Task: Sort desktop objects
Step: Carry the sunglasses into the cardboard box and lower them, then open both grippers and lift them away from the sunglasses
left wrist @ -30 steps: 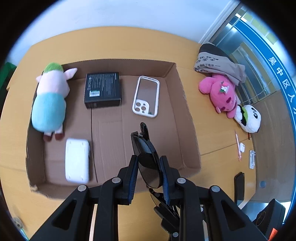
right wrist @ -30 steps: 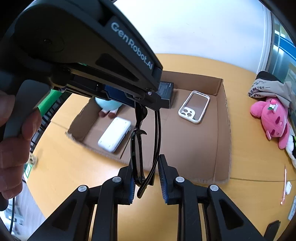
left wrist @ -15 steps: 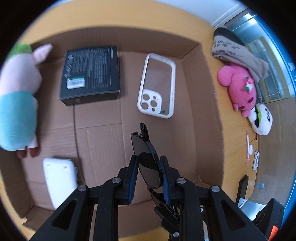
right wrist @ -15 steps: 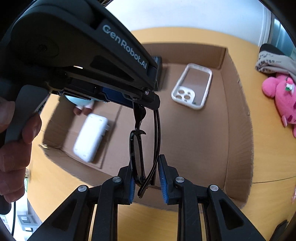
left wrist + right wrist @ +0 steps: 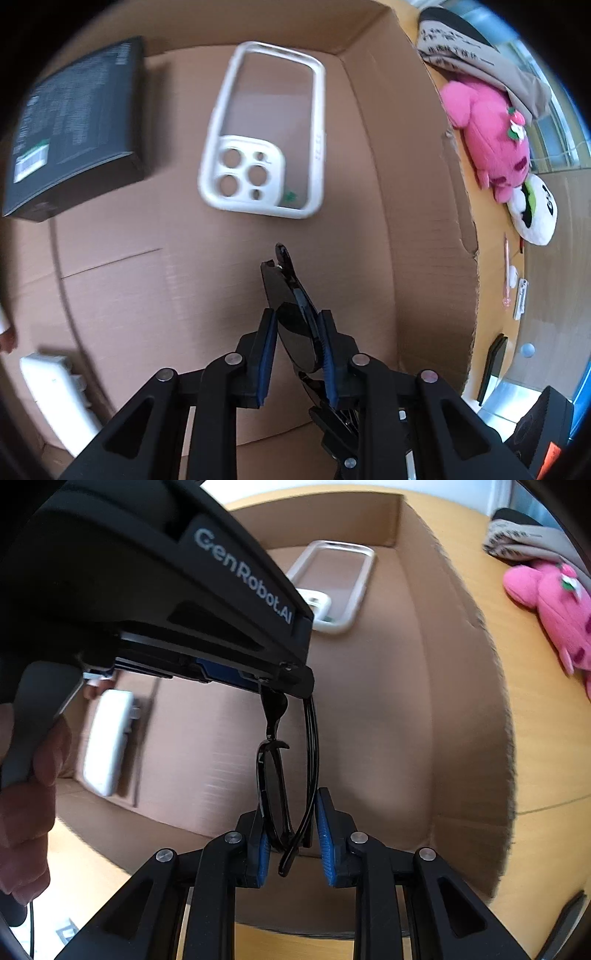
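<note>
Black sunglasses (image 5: 291, 314) hang folded between both grippers, low over the floor of the open cardboard box (image 5: 373, 155). My left gripper (image 5: 295, 332) is shut on one lens end. My right gripper (image 5: 290, 834) is shut on the other end of the sunglasses (image 5: 275, 775), lens and folded arms between its blue pads. In the right wrist view the left gripper's black body (image 5: 166, 602) fills the upper left, held by a person's hand (image 5: 26, 805).
Inside the box lie a white phone case (image 5: 266, 129), a black box (image 5: 74, 122) and a white power bank (image 5: 55, 391). On the wooden table to the right sit a pink plush (image 5: 491, 133), a panda plush (image 5: 535, 210) and a folded cloth bag (image 5: 476, 55).
Both grippers have sunk with the sunglasses into the box and tilted further down. The box floor and phone case now look much larger and closer.
</note>
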### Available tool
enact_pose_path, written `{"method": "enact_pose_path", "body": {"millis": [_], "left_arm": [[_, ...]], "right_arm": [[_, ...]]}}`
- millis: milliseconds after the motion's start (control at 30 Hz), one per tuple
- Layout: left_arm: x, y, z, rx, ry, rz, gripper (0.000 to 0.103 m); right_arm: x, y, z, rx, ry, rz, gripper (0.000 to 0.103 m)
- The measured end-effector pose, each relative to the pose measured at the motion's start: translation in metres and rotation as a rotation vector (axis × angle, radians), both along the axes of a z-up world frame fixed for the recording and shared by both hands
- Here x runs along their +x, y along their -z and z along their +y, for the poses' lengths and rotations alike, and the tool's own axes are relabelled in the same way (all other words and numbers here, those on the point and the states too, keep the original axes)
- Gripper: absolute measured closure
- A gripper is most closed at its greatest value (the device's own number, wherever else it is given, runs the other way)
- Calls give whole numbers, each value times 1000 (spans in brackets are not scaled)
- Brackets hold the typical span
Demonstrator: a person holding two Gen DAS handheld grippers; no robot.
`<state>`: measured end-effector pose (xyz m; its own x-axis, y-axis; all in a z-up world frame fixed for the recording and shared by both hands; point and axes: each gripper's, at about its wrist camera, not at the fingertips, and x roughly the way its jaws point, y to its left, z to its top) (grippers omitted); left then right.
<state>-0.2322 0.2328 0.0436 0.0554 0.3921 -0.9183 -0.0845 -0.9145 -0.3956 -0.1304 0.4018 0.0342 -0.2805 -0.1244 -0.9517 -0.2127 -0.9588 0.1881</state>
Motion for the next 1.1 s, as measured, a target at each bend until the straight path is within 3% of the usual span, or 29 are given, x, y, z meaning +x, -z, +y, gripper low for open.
{"method": "enact_pose_path", "body": {"millis": [367,500,600,667,700,733,800,900,1033,1100], "left_arm": [[-8,7,18,28,18,-21,79],[-4,-6,18,-23,47,22,72],[5,-29,9,-25,32,89,68],[15,-48,0,-33,14,134,67],[22,-59,-6,-47,7,167,65],[29,-69,-12,-59,-1,197,62],[43,-90,-31,-76,-32,258,41],[69,-124,-62,-119,-99,361,37],[105,-159,-97,-289,-201,434,36],[121,-170,-118,-340,-261,460,26]], "right_arm": [[8,9,19,0,35,-41,77],[14,1,16,19,7,-14,68],[27,-15,13,18,-36,46,59],[39,-30,11,31,-59,85,42],[48,-41,11,45,-66,110,28],[57,-50,11,53,-67,135,23],[68,-69,15,65,-67,168,20],[74,-96,22,79,-51,200,18],[59,-123,14,82,-47,243,5],[56,-130,8,73,-83,230,2]]}}
